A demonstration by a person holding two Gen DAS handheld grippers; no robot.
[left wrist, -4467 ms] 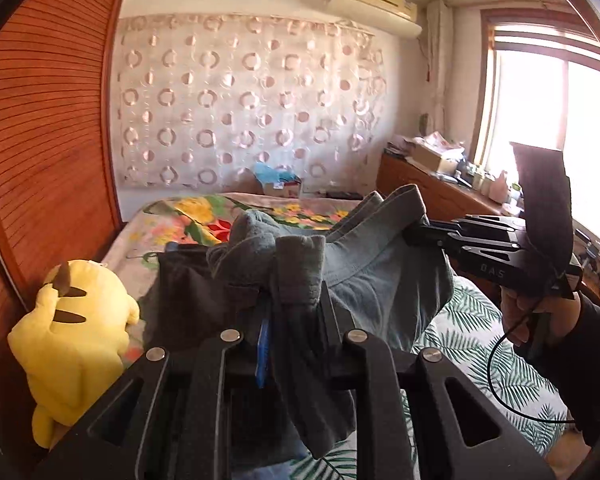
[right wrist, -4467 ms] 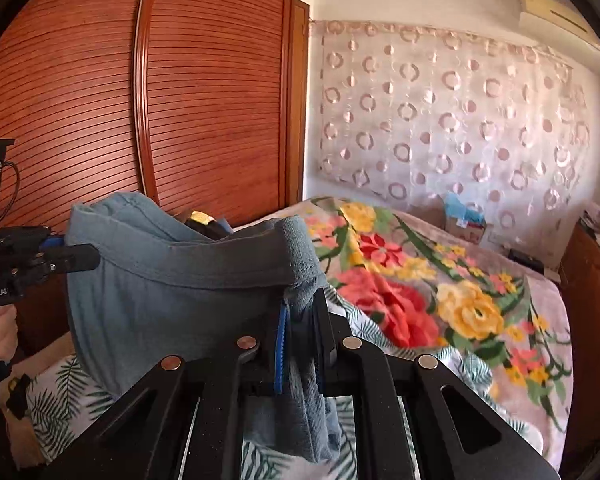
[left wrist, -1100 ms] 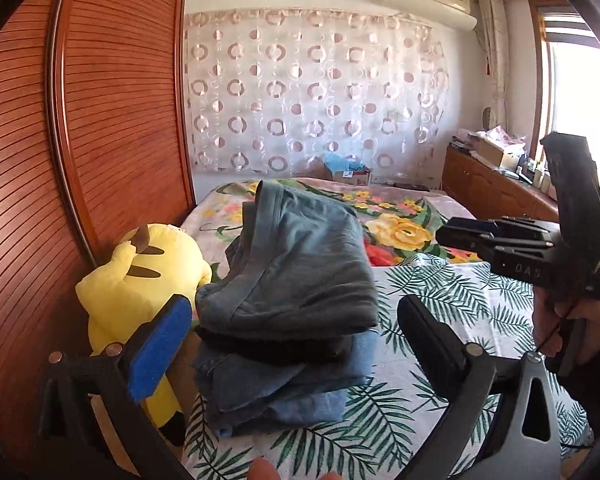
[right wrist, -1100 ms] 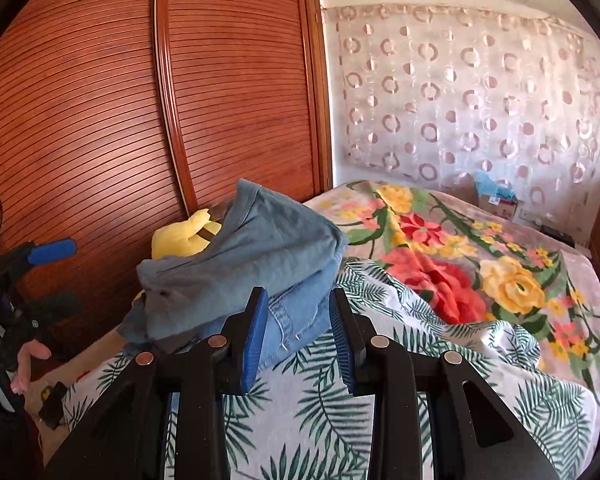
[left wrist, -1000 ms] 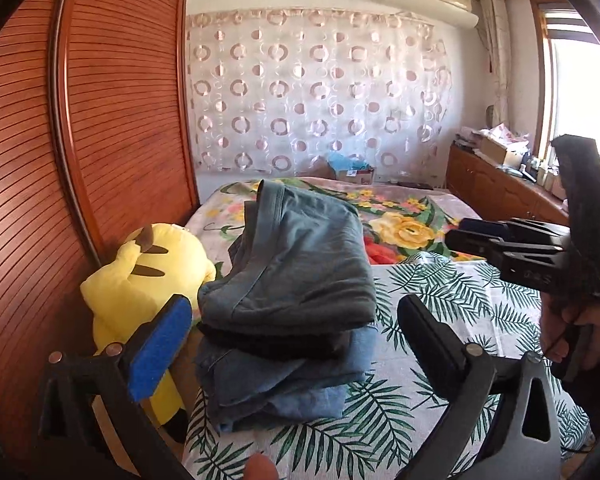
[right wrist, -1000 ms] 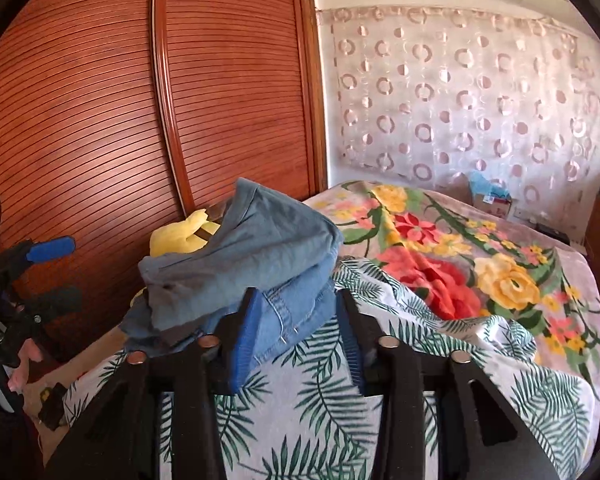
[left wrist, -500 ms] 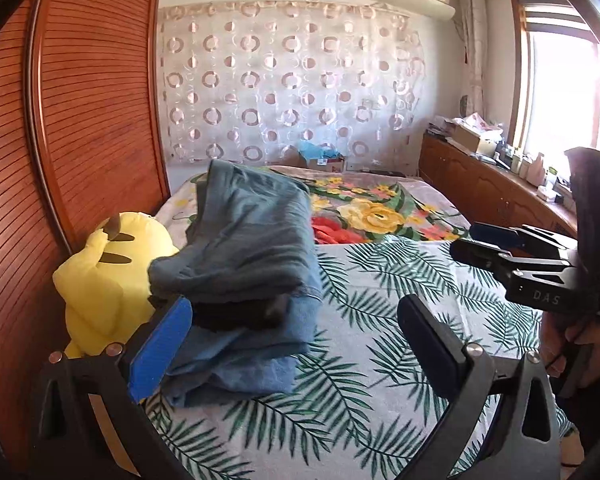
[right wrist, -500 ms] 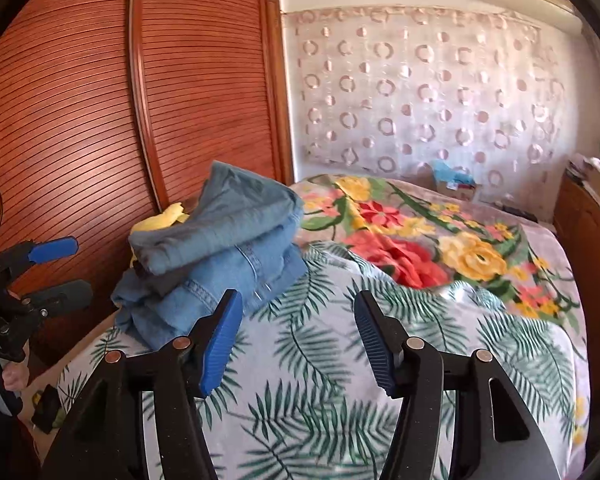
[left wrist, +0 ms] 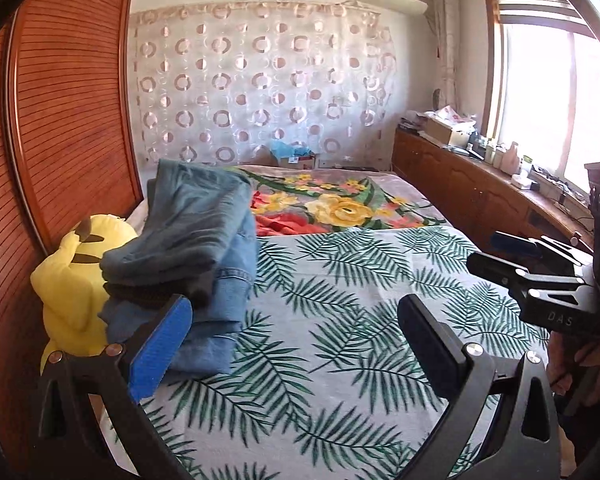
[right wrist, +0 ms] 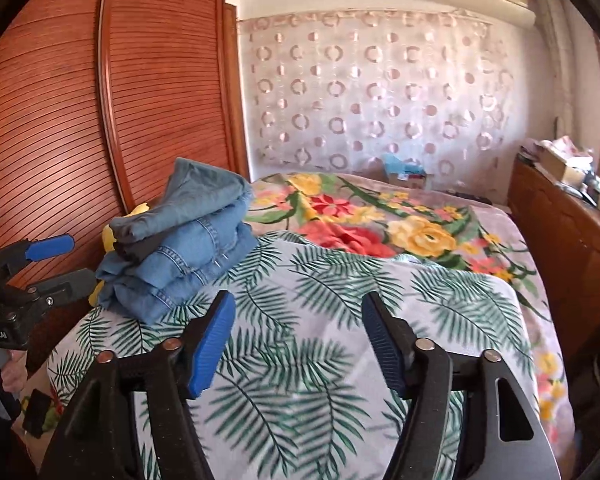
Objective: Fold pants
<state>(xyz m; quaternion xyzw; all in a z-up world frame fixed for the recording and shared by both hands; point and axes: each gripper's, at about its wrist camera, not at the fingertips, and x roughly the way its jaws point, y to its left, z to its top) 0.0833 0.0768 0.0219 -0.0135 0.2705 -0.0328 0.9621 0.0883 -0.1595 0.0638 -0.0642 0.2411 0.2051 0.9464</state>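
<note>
Folded blue jeans (left wrist: 196, 248) (right wrist: 180, 236) lie in a stack at the left side of the bed, a dark garment sandwiched among the layers. My left gripper (left wrist: 296, 332) stands open over the leaf-print sheet (left wrist: 340, 320), to the right of the stack, with nothing between its fingers. My right gripper (right wrist: 298, 340) hovers over the same sheet (right wrist: 340, 280), its jaws opening and empty, the stack up and to its left. Each gripper also shows in the other's view: the right gripper (left wrist: 496, 254) at the right edge, the left gripper (right wrist: 56, 266) at the left edge.
A yellow plush toy (left wrist: 72, 272) sits between the stack and the slatted wooden wardrobe (left wrist: 60, 128). A floral blanket (right wrist: 380, 224) covers the far half of the bed. A wooden sideboard (left wrist: 480, 188) with clutter runs under the window on the right. A small box (left wrist: 296, 156) sits by the curtain.
Both grippers let go of the jeans and drew back rightward from the stack. The right gripper's jaws have spread wider. The jeans now rest folded on the pile.
</note>
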